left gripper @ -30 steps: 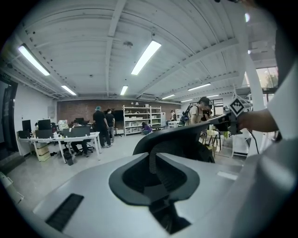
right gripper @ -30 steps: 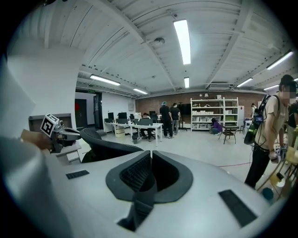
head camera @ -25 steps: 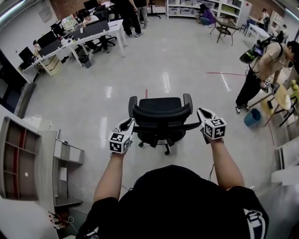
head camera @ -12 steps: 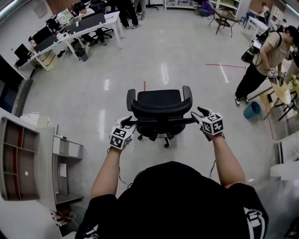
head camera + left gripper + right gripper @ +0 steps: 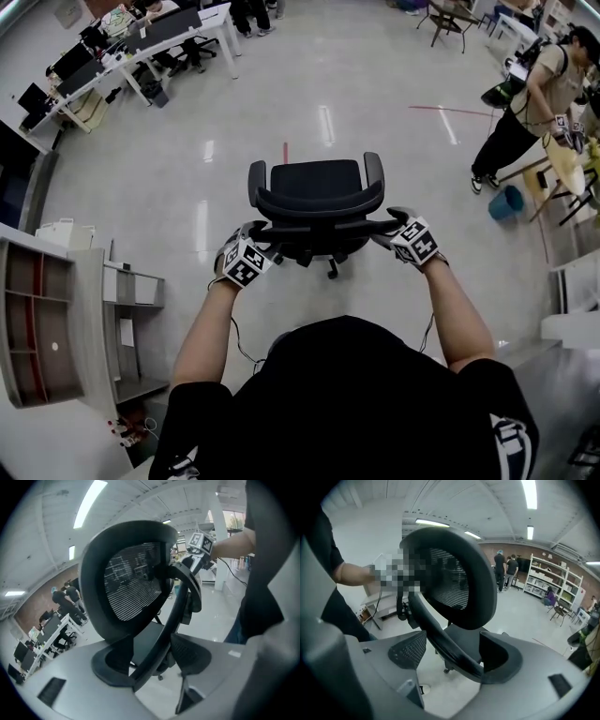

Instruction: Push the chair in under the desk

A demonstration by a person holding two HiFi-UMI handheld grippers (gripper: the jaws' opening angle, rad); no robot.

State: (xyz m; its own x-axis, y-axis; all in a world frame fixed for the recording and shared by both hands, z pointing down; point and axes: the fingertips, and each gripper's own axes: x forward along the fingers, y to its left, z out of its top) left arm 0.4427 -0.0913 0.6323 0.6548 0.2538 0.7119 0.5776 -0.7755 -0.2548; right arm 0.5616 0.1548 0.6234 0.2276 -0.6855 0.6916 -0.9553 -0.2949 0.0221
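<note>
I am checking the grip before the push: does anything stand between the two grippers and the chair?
Nothing visible does. The back frame of the chair runs between the jaws of the left gripper and of the right gripper; both pairs of jaws are opening, not clamped on it.

Head view: chair base mostly hidden under the seat; desks at upper left and a person at upper right are cut by the frame edges.
</note>
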